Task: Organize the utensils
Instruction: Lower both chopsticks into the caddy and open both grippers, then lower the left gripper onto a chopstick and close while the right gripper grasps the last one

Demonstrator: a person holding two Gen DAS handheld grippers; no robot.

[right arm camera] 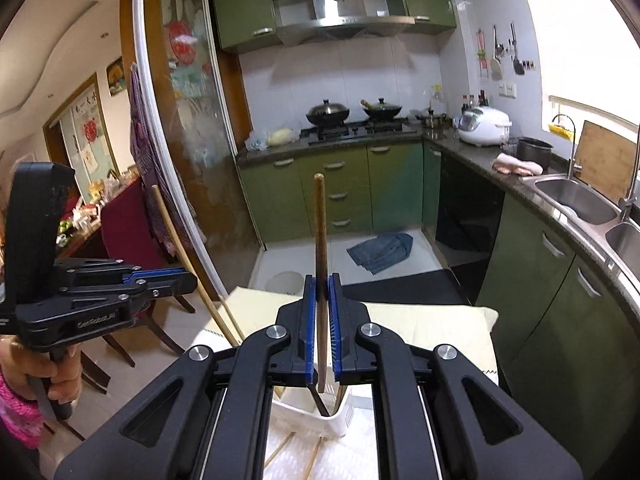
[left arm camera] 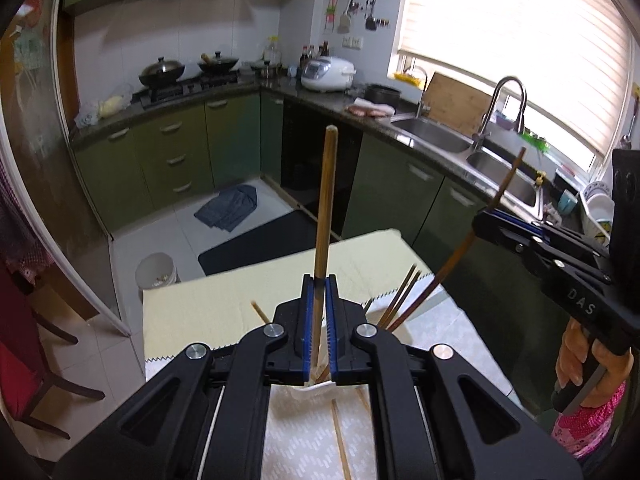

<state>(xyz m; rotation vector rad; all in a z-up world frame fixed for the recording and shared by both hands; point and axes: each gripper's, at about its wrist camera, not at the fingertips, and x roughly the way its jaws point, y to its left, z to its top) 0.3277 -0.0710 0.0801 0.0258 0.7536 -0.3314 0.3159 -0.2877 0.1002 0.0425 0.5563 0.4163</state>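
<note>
The left gripper (left arm camera: 320, 280) is pointing forward and downward, its blue-padded fingers (left arm camera: 307, 312) pressing together on a thin upright stick. The right gripper (right arm camera: 320, 280) is sitting likewise, fingers (right arm camera: 309, 320) clamped; a hand (left arm camera: 576, 356) in a pink sleeve is gripping its handle.

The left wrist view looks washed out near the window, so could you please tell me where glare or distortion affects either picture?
Left wrist view: the window blind is blown out at upper right, and the countertop bows under fisheye curvature. Right wrist view: glare whitens the upper right corner, and the sliding door frame bends strongly. In both, each held chopstick stays sharp.
</note>
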